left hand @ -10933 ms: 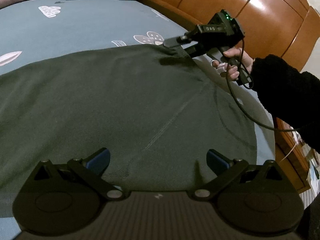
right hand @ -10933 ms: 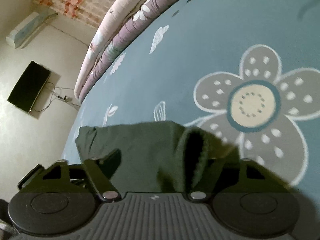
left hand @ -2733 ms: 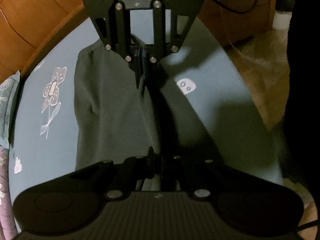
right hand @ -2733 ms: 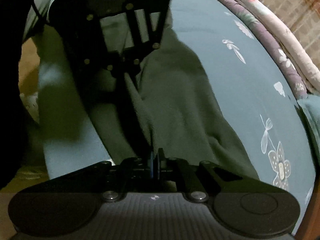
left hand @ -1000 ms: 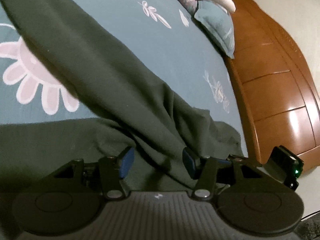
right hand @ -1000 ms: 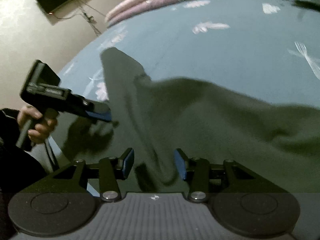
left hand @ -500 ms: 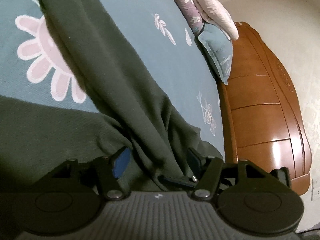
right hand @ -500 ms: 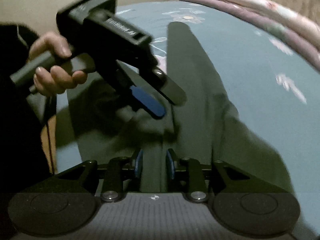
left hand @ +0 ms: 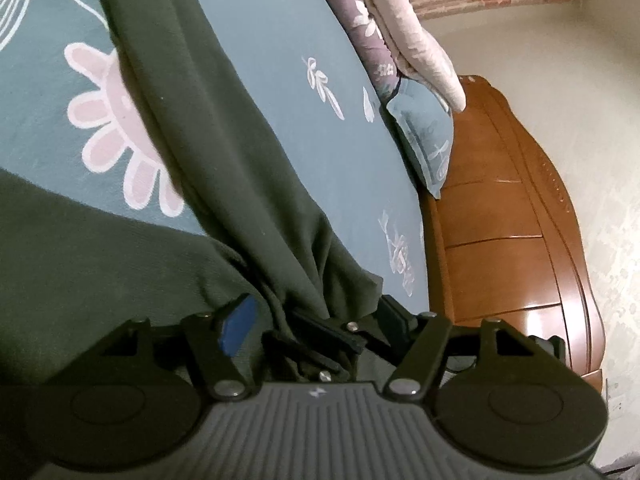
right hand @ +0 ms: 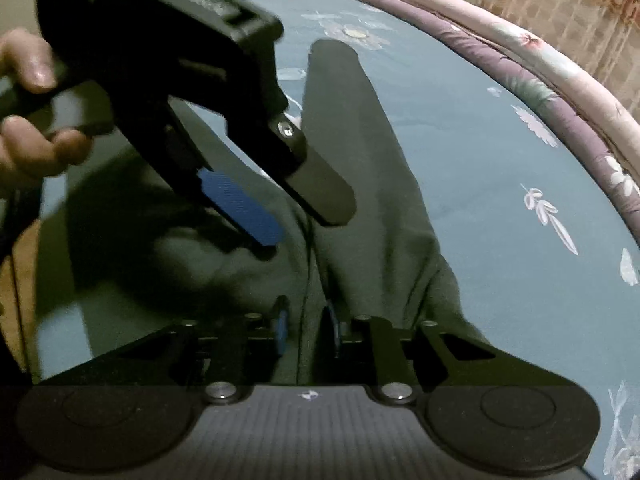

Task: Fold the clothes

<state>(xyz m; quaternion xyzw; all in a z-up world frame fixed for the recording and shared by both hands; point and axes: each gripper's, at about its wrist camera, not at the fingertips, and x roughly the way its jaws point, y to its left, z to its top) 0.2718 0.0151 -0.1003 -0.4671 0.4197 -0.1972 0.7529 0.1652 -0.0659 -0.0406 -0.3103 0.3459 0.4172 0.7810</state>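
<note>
Here, the bed [left hand: 280, 92] w/ its teal flower-print sheet fills both views; wooden headboard [left hand: 512, 216] at 3 o'clock, pillow [left hand: 428, 136] and rolled quilt [left hand: 400, 20] toward 1. Dark green sweater [left hand: 224, 152] lies on the sheet, sleeve running to 12. Vs 0.5 s ago: right gripper [right hand: 305, 330] fingers stay pinched on sweater fabric; left gripper [right hand: 280, 208] fingers stay apart, holding nothing, now nearer.

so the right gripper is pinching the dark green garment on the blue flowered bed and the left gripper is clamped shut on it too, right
Not quite. The left gripper is open: the right wrist view shows its blue-padded fingers spread apart above the dark green garment, gripping nothing. The rest holds: the right gripper is pinching a fold of the garment on the blue flowered bed.
</note>
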